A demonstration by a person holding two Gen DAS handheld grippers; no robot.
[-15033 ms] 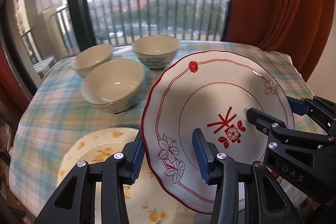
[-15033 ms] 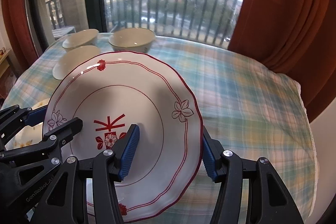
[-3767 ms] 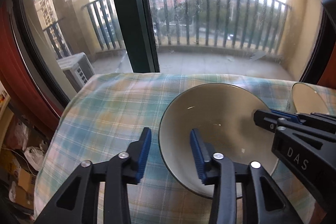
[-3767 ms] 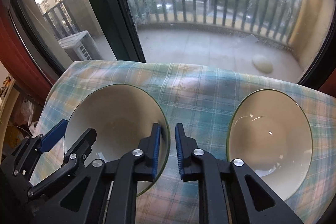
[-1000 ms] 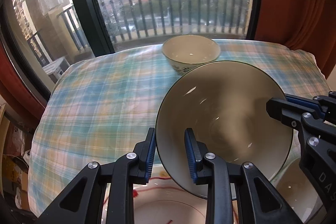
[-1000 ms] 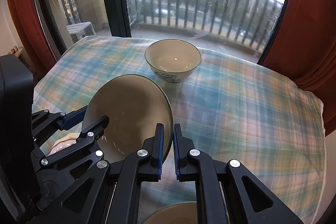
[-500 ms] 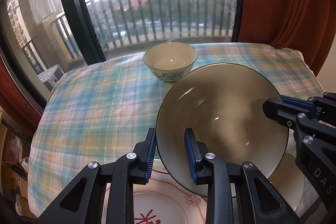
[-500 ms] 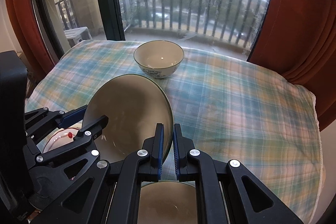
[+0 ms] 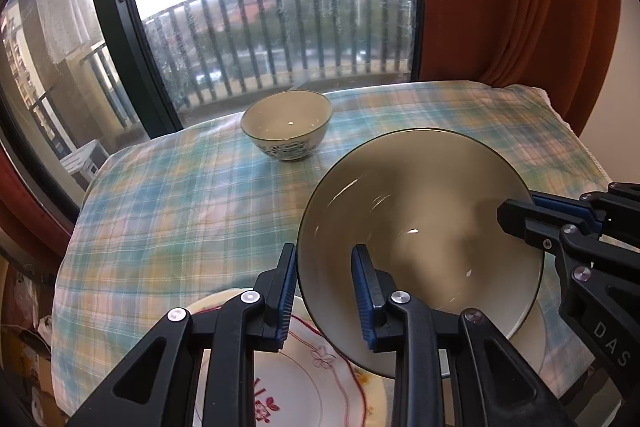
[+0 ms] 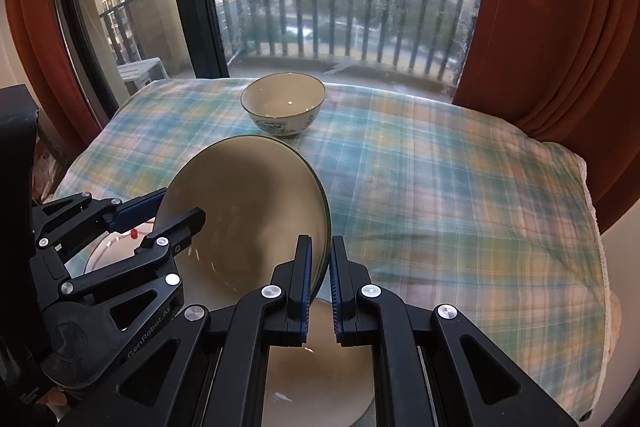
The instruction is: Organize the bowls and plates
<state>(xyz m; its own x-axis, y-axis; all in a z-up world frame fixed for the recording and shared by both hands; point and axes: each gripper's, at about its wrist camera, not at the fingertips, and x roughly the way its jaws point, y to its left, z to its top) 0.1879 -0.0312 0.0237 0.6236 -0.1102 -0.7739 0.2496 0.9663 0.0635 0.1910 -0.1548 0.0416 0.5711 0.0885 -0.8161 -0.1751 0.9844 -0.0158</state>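
Observation:
A wide cream bowl [image 9: 420, 239] with a dark green rim hangs tilted above the table, held from both sides. My left gripper [image 9: 324, 287] is shut on its near left rim. My right gripper [image 10: 320, 279] is shut on the opposite rim, and it also shows as the right gripper [image 9: 532, 211] at the bowl's far side. Directly below lies a second cream bowl [image 10: 320, 367]. A red-patterned plate [image 9: 304, 379] rests on a yellow-flowered plate [image 9: 372, 387] at the near edge. A small blue-patterned bowl [image 9: 287, 123] stands upright at the back.
The table [image 10: 440, 187] wears a blue and yellow plaid cloth and ends near the window. Red curtains [image 10: 560, 27] hang at the right, and a dark window frame [image 9: 116, 39] stands at the left. Bare cloth lies to the right of the bowls.
Both grippers have carried the wide bowl back toward the table's near edge. The small bowl now looks farther away, and the plates and second bowl have come into view below.

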